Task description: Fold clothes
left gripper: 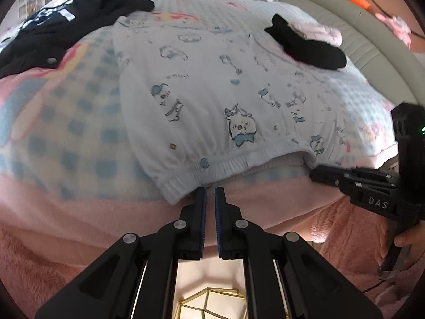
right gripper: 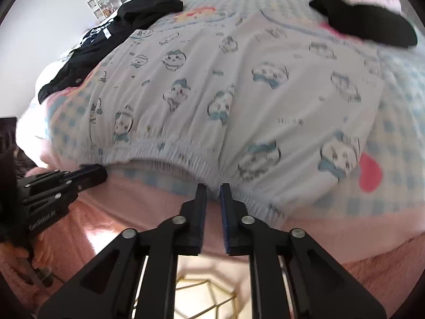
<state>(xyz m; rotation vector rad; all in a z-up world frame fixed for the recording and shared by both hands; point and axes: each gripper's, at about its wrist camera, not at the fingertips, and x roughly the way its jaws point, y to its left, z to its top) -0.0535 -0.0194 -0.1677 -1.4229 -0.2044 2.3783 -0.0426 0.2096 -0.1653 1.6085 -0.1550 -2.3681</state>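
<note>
White pyjama bottoms [left gripper: 212, 93] [right gripper: 239, 93] printed with blue cartoon animals lie flat on the bed, their elastic waistband [left gripper: 233, 164] [right gripper: 172, 156] toward me. My left gripper [left gripper: 209, 190] [right gripper: 102, 171] is shut, its tips touching the waistband's edge near the left end; no cloth shows between the pads. My right gripper [right gripper: 213, 187] [left gripper: 314, 172] points down at the waistband further right. Its jaws stand a narrow gap apart with the tips at the hem, and nothing is pinched between them.
A black garment [left gripper: 66, 29] [right gripper: 106, 40] lies bunched at the far left of the bed. A small black cloth [left gripper: 305, 47] [right gripper: 366, 26] rests on something pink at the far right. A fluffy pink blanket [left gripper: 79, 239] covers the near edge. A grey padded headboard [left gripper: 358, 32] curves along the right.
</note>
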